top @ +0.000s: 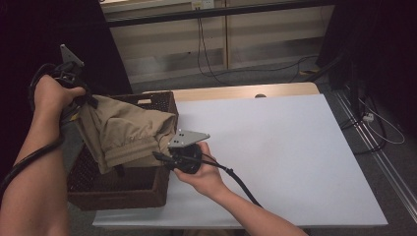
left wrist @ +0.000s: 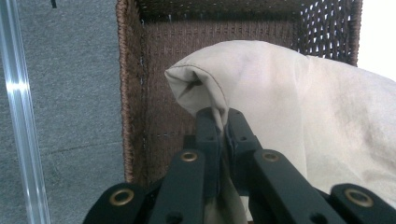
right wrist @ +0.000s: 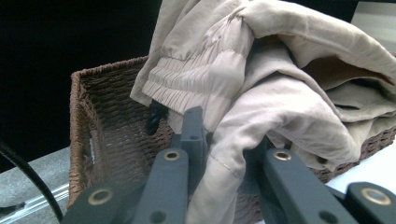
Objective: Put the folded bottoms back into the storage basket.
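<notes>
Pinching beige garment (top: 125,132) over wicker basket (top: 147,189): left hand-held gripper (left wrist: 218,122), right hand-held gripper (right wrist: 219,140); no legible writing.

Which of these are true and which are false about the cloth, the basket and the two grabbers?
1. Both grippers pinch the beige garment. True: the left gripper and the right gripper are each shut on it.
2. The basket is white plastic. False: it is brown wicker.
3. The garment hangs above the basket. True.
4. The basket sits in the middle of the white tabletop. False: it is at the table's left edge.
</notes>
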`<act>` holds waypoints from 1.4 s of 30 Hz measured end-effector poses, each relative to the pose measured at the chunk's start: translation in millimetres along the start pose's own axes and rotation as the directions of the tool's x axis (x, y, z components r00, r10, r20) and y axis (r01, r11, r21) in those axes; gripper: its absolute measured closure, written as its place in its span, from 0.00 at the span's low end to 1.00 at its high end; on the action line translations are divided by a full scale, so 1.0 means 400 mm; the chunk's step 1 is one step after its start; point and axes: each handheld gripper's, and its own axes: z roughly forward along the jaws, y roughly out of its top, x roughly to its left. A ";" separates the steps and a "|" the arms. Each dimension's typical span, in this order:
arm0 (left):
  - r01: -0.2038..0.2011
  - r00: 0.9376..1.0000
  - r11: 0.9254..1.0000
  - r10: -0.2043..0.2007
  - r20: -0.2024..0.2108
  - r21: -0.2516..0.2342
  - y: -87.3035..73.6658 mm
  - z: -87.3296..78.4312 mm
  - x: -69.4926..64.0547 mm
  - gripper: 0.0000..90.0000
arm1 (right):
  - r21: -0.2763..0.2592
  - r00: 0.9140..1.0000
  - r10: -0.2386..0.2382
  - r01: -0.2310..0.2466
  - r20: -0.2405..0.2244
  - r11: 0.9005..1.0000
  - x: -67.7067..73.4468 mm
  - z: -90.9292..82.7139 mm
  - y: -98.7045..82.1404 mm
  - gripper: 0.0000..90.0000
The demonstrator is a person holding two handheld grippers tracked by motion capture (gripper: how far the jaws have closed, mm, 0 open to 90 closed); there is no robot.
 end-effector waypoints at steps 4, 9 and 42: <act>-0.005 1.000 1.000 0.005 -0.001 -0.001 -0.001 0.005 0.006 0.96 | 0.004 1.000 -0.004 0.004 -0.004 1.000 0.008 0.007 0.001 0.86; -0.008 1.000 1.000 0.008 -0.007 0.007 -0.005 0.010 0.016 0.96 | 0.015 1.000 -0.010 0.011 -0.012 1.000 0.016 0.016 0.003 0.86; -0.076 0.997 0.978 0.069 -0.041 -0.192 -0.047 0.092 0.043 0.25 | 0.053 0.996 -0.058 0.054 0.064 0.997 0.012 -0.009 0.024 0.26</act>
